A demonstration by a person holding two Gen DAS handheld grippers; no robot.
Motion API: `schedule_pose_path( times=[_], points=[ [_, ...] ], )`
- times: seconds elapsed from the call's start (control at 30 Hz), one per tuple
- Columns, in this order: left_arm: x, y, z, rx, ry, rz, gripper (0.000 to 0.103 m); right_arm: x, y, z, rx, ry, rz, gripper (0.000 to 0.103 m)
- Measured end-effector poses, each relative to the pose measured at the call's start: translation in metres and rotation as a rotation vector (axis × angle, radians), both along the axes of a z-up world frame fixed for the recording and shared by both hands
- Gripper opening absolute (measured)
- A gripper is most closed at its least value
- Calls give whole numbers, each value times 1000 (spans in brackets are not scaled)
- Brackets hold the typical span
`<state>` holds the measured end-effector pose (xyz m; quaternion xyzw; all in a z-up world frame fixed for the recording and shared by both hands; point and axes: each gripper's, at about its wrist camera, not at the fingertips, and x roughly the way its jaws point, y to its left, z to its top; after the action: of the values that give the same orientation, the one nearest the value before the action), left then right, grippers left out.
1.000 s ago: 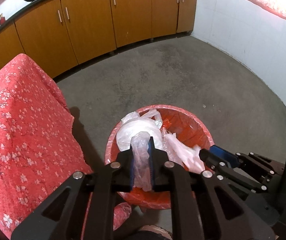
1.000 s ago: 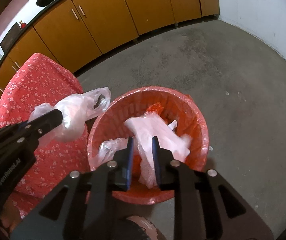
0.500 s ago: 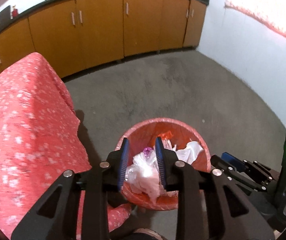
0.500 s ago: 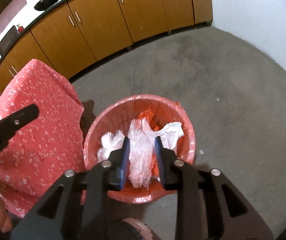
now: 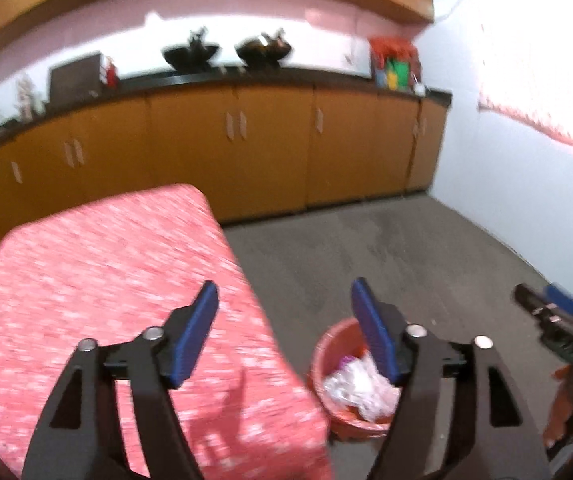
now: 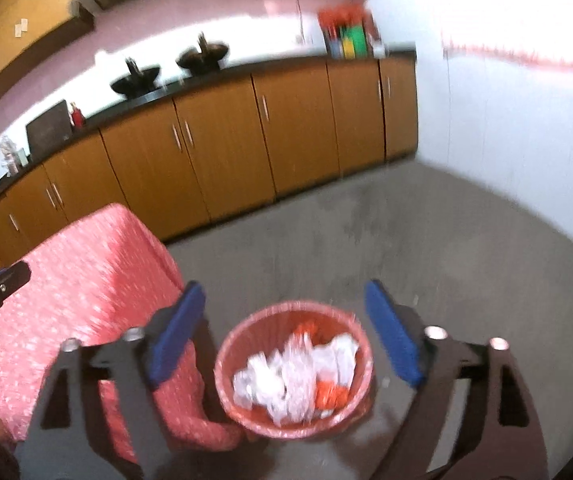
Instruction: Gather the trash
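Red bin (image 6: 222, 376) upright, mouth up, holding trash (image 6: 294, 380); both tools just opened wide, empty.

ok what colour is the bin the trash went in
The bin is red-orange, with white plastic trash inside; the right wrist view shows it best.

Motion blur smears the red floral cloth (image 5: 106, 300) and the items on the far tabletop (image 5: 246, 76), the crumpled plastic (image 6: 286, 380) cannot be told piece from piece, and the bin (image 5: 322, 360) sits half hidden behind the left gripper's fingers (image 5: 374, 340).
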<state>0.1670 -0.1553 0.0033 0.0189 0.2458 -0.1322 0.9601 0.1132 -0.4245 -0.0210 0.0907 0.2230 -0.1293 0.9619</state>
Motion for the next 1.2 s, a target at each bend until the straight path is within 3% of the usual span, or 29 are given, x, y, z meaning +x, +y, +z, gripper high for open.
schedule_pose_path(
  times=[0.03,0.2,0.4,0.6,0.73,1.0,1.2],
  points=[
    [-11,11,7,0,-30,12,78,-11,11,12,-34,-33,-1,99],
    [-61,55,31,5,-152,86,99,-49,63,50,-115,-111,5,99],
    [-109,97,45,18,-243,176,101,-86,113,71,-130,-146,26,99],
    [-135,135,39,-44,-202,252,101,-118,157,68,-168,-158,35,99],
    [-149,146,30,-24,-184,276,101,-129,179,60,-187,-146,50,99],
    [-173,156,17,24,-218,268,101,-136,188,47,-137,-105,52,99],
    [-174,164,13,-20,-179,253,101,-141,199,46,-187,-118,71,99]
  ],
)
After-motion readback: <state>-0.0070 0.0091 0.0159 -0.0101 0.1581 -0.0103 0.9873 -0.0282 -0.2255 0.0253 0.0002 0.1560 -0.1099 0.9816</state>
